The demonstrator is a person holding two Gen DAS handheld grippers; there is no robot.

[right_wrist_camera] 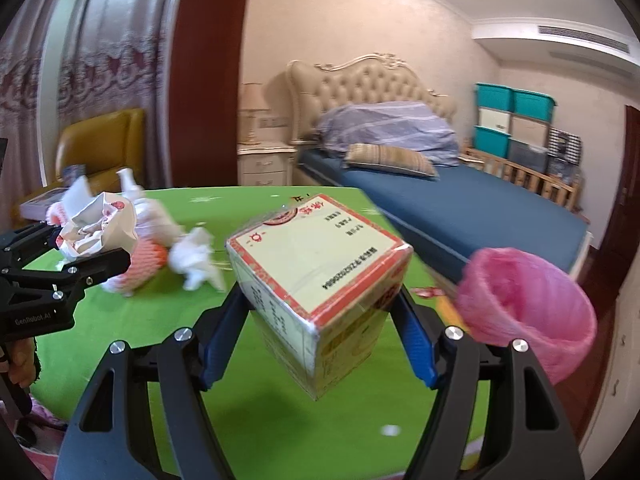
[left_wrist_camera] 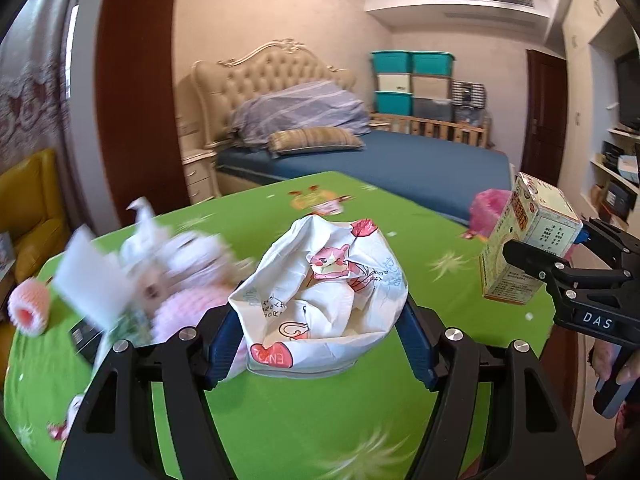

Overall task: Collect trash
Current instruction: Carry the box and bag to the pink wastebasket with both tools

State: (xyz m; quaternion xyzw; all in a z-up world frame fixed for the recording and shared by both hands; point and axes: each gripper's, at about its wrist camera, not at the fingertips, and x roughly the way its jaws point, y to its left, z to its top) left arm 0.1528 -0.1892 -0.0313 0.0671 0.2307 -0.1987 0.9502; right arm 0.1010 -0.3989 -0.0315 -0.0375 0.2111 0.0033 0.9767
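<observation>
Squeezing a crumpled paper bag, the left gripper hangs over the green table; the right gripper pinches a box near the table's right edge.

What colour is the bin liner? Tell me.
Pink bin liner, clearest in the right wrist view.

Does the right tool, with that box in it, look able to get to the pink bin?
Probably yes. The right tool grips the box clear above the green table, and the pink bin stands open just to its right, with nothing between them.
</observation>
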